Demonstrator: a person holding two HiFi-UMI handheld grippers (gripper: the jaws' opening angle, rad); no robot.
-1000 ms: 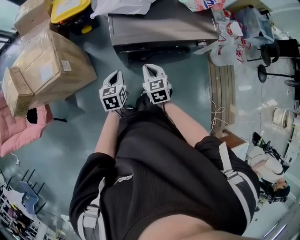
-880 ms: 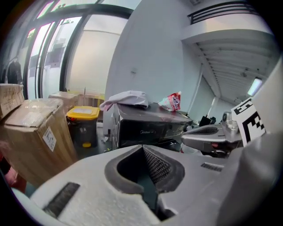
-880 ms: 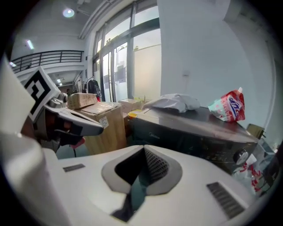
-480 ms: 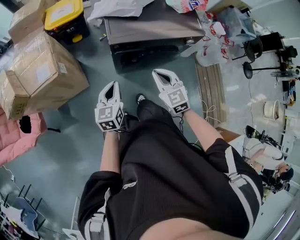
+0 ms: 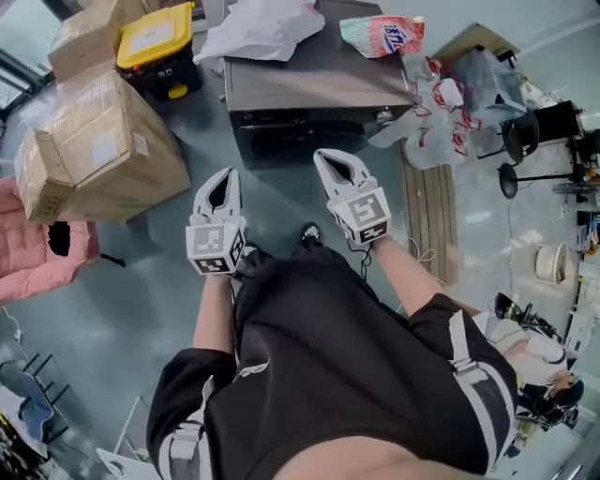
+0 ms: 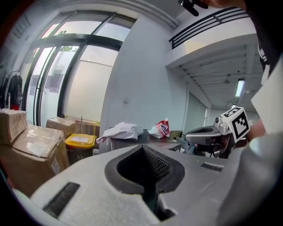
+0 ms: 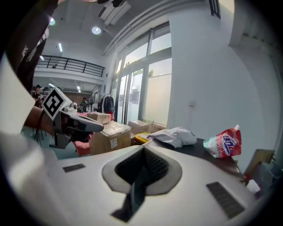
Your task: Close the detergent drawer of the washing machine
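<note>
The washing machine [image 5: 309,84] is a low grey-topped box with a dark front [image 5: 300,127], at the top middle of the head view. Its detergent drawer cannot be made out on that front. A red and white detergent bag [image 5: 380,36] and a crumpled white sheet [image 5: 258,28] lie on the lid. My left gripper [image 5: 223,186] and right gripper [image 5: 334,165] hang side by side in the air short of the machine's front, touching nothing. Both are shut and empty. The left gripper view shows its own jaws [image 6: 143,152] pressed together; so does the right gripper view [image 7: 143,151].
Taped cardboard boxes [image 5: 98,155] and a yellow-lidded black crate [image 5: 155,47] stand left of the machine. A pink cushion [image 5: 33,248] lies at far left. Plastic bags [image 5: 441,103] and a wooden slat board [image 5: 429,220] lie on the right, with stands [image 5: 539,127] beyond.
Both grippers have risen and moved forward toward the machine's front, spreading further apart. They stayed shut and empty throughout.
</note>
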